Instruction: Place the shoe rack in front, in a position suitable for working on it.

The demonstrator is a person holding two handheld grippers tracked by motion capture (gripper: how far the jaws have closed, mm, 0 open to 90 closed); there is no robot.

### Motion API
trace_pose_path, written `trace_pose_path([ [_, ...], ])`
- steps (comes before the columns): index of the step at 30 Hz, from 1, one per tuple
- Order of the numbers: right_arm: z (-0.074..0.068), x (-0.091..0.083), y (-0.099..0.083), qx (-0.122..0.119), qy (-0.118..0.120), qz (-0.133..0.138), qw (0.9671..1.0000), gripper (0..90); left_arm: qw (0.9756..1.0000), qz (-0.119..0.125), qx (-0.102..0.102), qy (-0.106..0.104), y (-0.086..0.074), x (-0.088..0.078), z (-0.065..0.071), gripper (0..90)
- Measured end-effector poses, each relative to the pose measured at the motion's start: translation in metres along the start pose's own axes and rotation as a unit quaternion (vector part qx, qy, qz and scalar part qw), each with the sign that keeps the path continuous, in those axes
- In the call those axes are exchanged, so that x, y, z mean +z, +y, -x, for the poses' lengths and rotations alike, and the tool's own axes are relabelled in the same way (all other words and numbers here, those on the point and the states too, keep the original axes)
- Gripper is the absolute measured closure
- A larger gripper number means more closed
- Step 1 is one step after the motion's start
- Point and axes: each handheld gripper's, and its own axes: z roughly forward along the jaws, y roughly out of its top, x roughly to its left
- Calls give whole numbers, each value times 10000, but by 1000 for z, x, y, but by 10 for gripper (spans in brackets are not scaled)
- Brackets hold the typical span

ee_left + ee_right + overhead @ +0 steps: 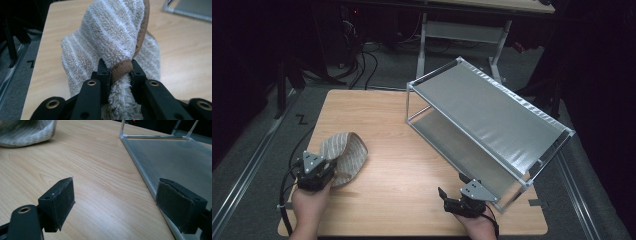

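A beige towel [343, 154] with white stripes lies bunched at the table's front left. My left gripper [319, 167] is shut on its brown-hemmed edge; in the left gripper view the towel [110, 37] rises from between the two black fingers [103, 71], which pinch the hem. My right gripper [453, 186] rests near the table's front right, beside the lower shelf of a grey two-tier metal rack [484, 117]. Its padded jaws stand wide apart in the right gripper view, with my right gripper [116, 197] holding nothing and the rack's lower shelf [175, 162] just beyond its right pad.
The wooden table [387, 120] has bare surface between the towel and the rack. The rack stands diagonally across the right half, reaching the right edge. Beyond the table are dark floor, cables and a white desk frame [462, 30].
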Motion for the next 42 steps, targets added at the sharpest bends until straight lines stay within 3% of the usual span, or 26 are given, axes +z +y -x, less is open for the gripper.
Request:
trace_pose_path([
  [2,0,-1,0,-9,0,8,10000,156,10000,64,-16,37,11,8,0,753],
  [7,1,-1,-1,24,-7,-10,10000,155,9998,85,-194,1,19,21,-4,751],
  [11,0,-2,-2,19,-17,-22,10000,155,9998,-84,-184,10,21,37,-6,747],
  [18,0,-3,-2,-87,-41,22,10000,176,9981,-557,-154,203,6,63,-15,736],
  [21,-2,-3,-2,-55,-26,25,10000,175,9972,-700,-221,167,-1,68,-18,717],
  [25,-2,-3,-1,-54,-34,17,10000,174,9974,-666,-241,117,-4,64,-18,640],
  [27,-2,-3,-1,-52,-38,19,10000,175,9977,-625,-257,-4,-3,60,-17,537],
  [28,-2,-3,-1,-44,-46,21,10000,175,9983,-500,-287,-105,0,55,-14,455],
  [30,-2,-4,-1,-54,-50,21,10000,175,9985,-429,-297,-153,1,52,-13,419],
  [31,-2,-5,-1,-33,-64,31,10000,177,9987,-382,-300,-164,2,48,-10,346],
  [35,-1,-6,-1,-48,-111,52,9999,182,9997,-116,-151,-174,11,34,-1,282],
  [37,-2,-9,-1,-14,-164,83,9998,193,9989,75,-58,-454,16,21,13,275],
  [38,-2,-9,-1,-14,-164,83,9998,193,9989,75,-58,-454,16,21,13,278],
  [39,-1,-11,-1,-40,-169,105,9998,200,9982,95,2,-587,17,18,19,278],
  [41,-1,-14,-2,-18,-249,128,9996,207,9958,169,41,-899,15,11,33,283],
  [42,0,-18,-3,24,-286,153,9995,215,9931,193,199,-1136,11,8,49,289],
])
